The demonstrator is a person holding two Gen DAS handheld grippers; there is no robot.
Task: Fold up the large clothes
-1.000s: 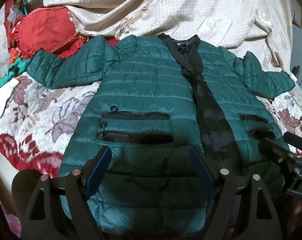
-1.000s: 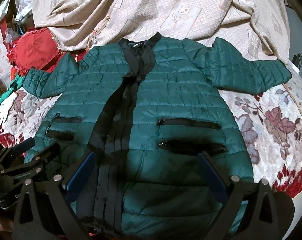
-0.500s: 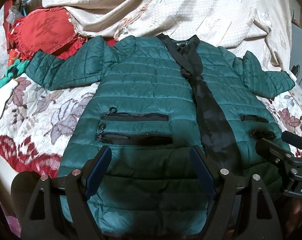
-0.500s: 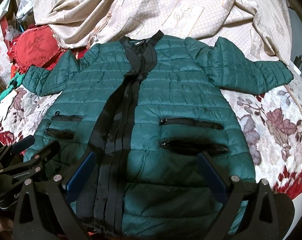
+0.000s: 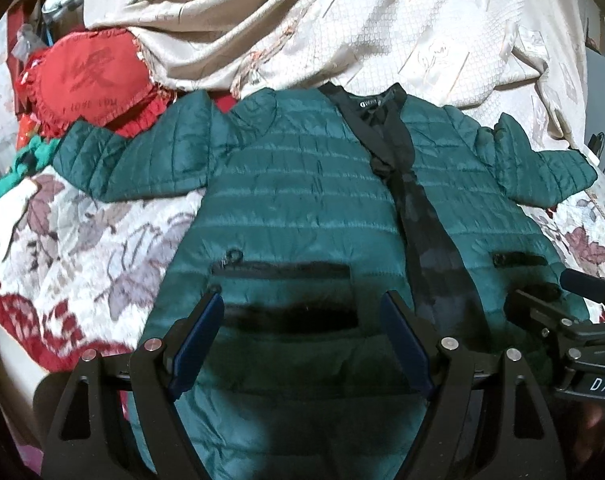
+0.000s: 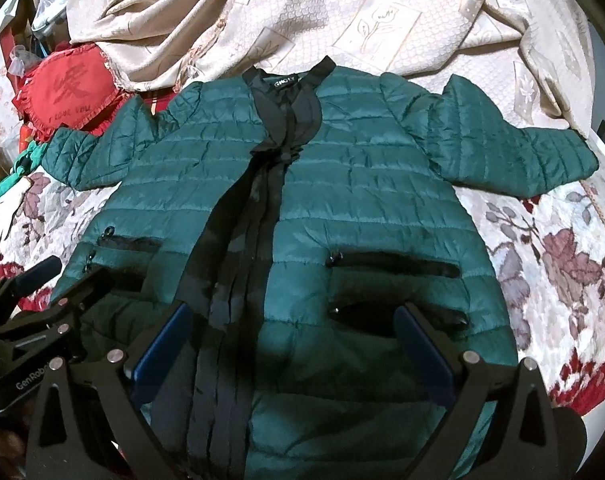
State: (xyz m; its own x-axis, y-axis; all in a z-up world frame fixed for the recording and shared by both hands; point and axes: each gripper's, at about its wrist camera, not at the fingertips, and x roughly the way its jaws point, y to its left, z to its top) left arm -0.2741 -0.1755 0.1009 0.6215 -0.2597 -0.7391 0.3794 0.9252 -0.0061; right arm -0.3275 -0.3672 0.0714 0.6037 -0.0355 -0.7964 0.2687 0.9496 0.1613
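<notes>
Both views have crept closer to the green quilted jacket (image 5: 302,200) over the last second; it lies flat, front up, sleeves out, ahead of and beneath the fingers; left gripper (image 5: 302,340) and right gripper (image 6: 294,356) gape wide, holding nothing; folding not yet begun.

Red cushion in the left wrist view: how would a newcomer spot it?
Start at the green jacket spread on the bed. Follow its sleeve up left; the red cushion sits just beyond, against the beige cover. Only it has a ruffled edge and lettering.
</notes>
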